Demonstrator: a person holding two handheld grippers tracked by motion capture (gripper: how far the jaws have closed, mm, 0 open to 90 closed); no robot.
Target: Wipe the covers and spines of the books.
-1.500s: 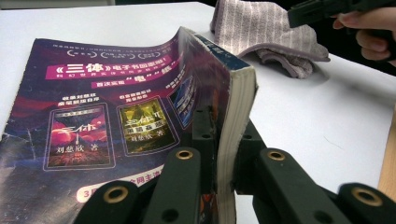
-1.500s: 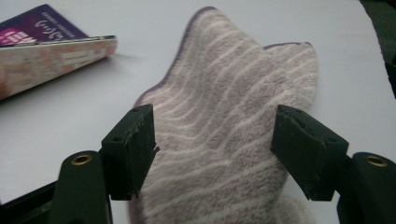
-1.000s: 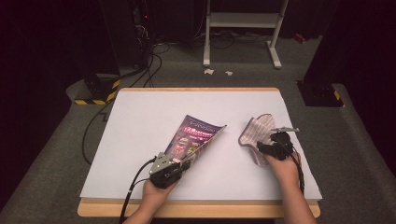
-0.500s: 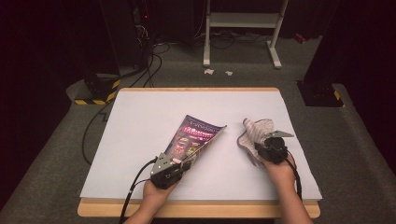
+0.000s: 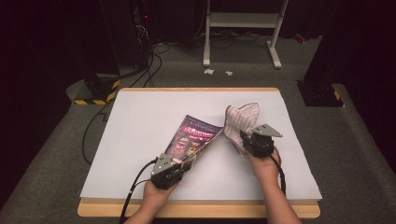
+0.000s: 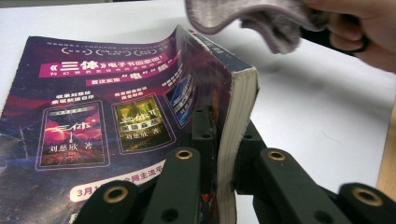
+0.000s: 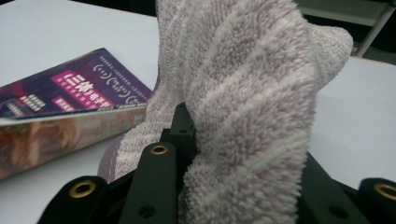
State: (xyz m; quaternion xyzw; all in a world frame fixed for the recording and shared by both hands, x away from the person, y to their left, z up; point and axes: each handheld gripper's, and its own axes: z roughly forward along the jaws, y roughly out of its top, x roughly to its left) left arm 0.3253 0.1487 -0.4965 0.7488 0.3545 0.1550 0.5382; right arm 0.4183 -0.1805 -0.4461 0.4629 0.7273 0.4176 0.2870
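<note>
Striped towel (image 7: 252, 93) between right tongs (image 7: 233, 140).

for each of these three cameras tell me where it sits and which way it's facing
High view: above the person's side, looking forward and down on the table; both forearms show.
Left gripper view: on the left hand-held gripper, looking along its jaws clamping the book.
Right gripper view: on the right hand-held gripper, looking along its jaws gripping the striped towel.
Shared: both gripper views show book and towel.
</note>
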